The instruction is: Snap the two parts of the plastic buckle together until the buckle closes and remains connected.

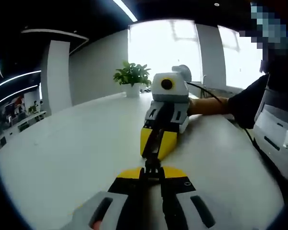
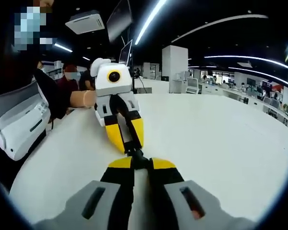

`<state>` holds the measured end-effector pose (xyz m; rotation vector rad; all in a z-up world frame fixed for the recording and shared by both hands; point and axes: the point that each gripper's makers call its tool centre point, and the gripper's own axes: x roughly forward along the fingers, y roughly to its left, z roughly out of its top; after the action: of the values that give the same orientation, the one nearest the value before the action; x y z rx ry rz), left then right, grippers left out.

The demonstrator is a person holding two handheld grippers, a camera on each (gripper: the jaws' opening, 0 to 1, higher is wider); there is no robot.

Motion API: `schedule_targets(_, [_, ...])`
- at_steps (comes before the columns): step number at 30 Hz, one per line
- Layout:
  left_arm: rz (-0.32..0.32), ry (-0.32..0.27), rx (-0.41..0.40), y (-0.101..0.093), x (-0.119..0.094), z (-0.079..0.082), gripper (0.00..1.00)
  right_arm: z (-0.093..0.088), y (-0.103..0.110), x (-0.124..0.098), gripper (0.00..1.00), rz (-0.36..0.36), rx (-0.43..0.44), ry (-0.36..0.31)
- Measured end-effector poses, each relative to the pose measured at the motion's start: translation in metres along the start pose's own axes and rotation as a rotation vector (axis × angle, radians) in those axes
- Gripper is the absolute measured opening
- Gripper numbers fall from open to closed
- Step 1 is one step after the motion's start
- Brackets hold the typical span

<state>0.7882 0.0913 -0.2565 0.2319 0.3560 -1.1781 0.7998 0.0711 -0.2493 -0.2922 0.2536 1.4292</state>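
Over the white table (image 1: 62,153) a small black plastic buckle (image 1: 152,162) hangs between two gripper tips that face each other. My left gripper (image 1: 151,173) rises from the bottom of the left gripper view, its yellow jaws shut on the near end of the buckle. My right gripper (image 1: 156,143) comes in from the far side and is shut on the other end. In the right gripper view the buckle (image 2: 136,154) sits between my right gripper (image 2: 141,164) and the left gripper (image 2: 128,140). The two parts touch; I cannot tell whether they are latched.
A potted plant (image 1: 132,76) stands at the table's far edge. A white machine (image 2: 19,120) sits beside the person's sleeve (image 1: 247,103). Other people (image 2: 69,76) stand behind. Bare table (image 2: 221,139) spreads to the right in the right gripper view.
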Motion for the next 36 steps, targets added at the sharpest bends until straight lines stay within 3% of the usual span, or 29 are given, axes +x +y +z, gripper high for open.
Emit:
schedule_targets(20, [-0.014, -0.008, -0.019, 0.003, -0.003, 0.001, 0.16, 0.001, 0.002, -0.001, 0.13, -0.027, -0.023, 0.036])
schedule_targets(36, [-0.048, 0.047, -0.028, 0.0, -0.01, -0.003, 0.15, 0.0, 0.007, -0.002, 0.14, 0.008, -0.024, 0.037])
